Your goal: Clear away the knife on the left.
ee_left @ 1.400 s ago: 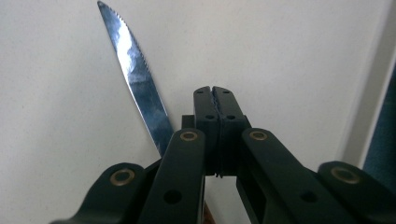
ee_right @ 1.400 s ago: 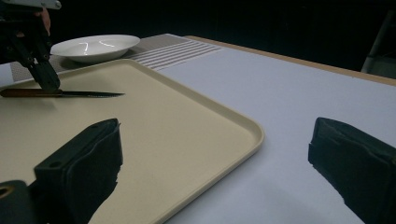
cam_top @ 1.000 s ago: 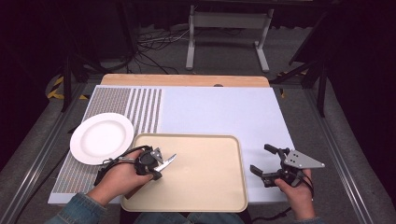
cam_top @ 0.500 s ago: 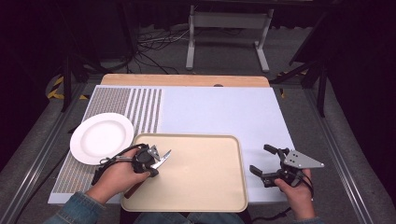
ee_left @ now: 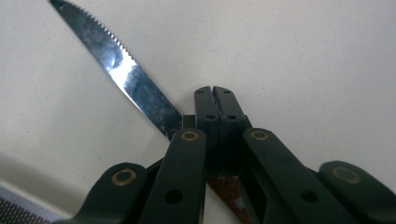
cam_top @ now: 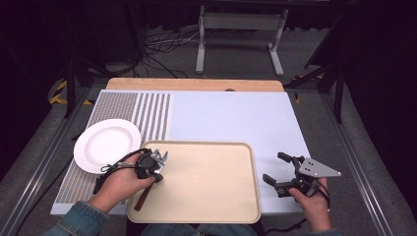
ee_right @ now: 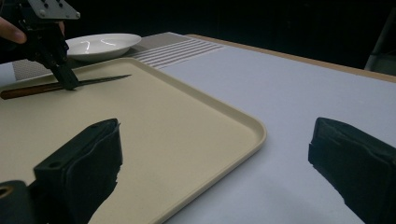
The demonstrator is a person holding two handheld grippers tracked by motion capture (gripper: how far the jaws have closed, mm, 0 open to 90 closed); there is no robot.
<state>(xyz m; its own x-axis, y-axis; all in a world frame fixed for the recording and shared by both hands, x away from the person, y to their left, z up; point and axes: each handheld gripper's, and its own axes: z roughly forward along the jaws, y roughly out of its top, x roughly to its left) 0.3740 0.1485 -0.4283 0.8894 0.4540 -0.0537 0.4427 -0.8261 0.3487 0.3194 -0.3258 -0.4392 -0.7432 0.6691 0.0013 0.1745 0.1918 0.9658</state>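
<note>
A steak knife with a serrated blade [ee_left: 126,74] and a brown wooden handle [cam_top: 142,197] lies on the left part of the beige tray [cam_top: 211,187]. My left gripper [cam_top: 153,173] points down at it, jaws shut together where the blade meets the handle. In the right gripper view the same knife [ee_right: 98,80] rests flat on the tray [ee_right: 187,121] under that left gripper [ee_right: 67,84]. My right gripper [cam_top: 273,167] hovers just right of the tray over the white mat, jaws wide open and holding nothing [ee_right: 215,154].
A white plate [cam_top: 105,142] sits left of the tray on the striped part of the mat [cam_top: 147,113]. The plain white mat [cam_top: 231,118] stretches beyond the tray to a wooden table edge [cam_top: 196,84]. A metal stand [cam_top: 238,22] is on the floor behind.
The left gripper and the knife have shifted slightly toward the tray's far left corner. The right gripper has stayed in place and open.
</note>
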